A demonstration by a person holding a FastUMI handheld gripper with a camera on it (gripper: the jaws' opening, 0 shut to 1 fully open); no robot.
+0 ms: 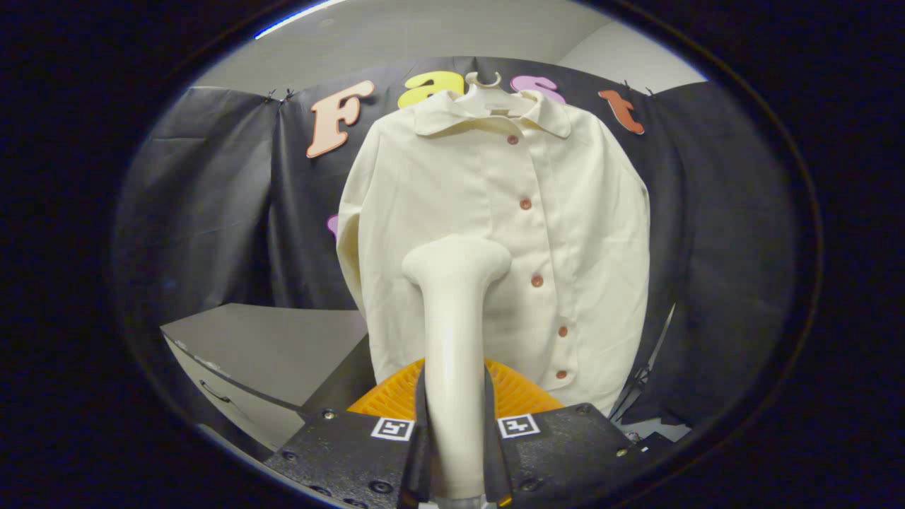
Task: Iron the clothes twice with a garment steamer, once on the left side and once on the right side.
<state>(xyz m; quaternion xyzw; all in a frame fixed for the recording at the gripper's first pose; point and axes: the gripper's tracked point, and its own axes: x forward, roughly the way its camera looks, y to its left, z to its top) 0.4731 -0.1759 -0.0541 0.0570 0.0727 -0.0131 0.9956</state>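
1. The tool [456, 452] is clamped on the handle of the garment steamer [452, 339]: both fingers [418, 452] press against the handle's sides, low down. Keep that squeeze firm, since the handle looks smooth and rounded and could twist in the grip.

2. The steamer stands upright out of the tool, and its broad head [457, 260] points away toward the shirt [495, 233]. It sits roughly at mid-chest height, on the panel beside the button row [536, 281]. Whether the head touches the cloth I cannot tell.

3. Judging by this placing, the step in hand is a pass down one side of the front. Do it well by carrying the head flat to the fabric, travelling straight along the panel, and staying off the buttons so nothing snags.

4. The shirt hangs on a hanger [486, 88] in front of the dark booth wall [219, 205], collar up, sleeves falling at both sides. It is free-hanging, so heavy pressure would likely push it back or swing it; a light, even contact seems the safer course.

5. An orange ribbed thing [520, 396] sits just beyond the fingers, under the shirt's hem; keep the low end of the stroke above it.

6. A grey table [283, 343] lies lower down, well off to one side of the shirt, out of the stroke's path.
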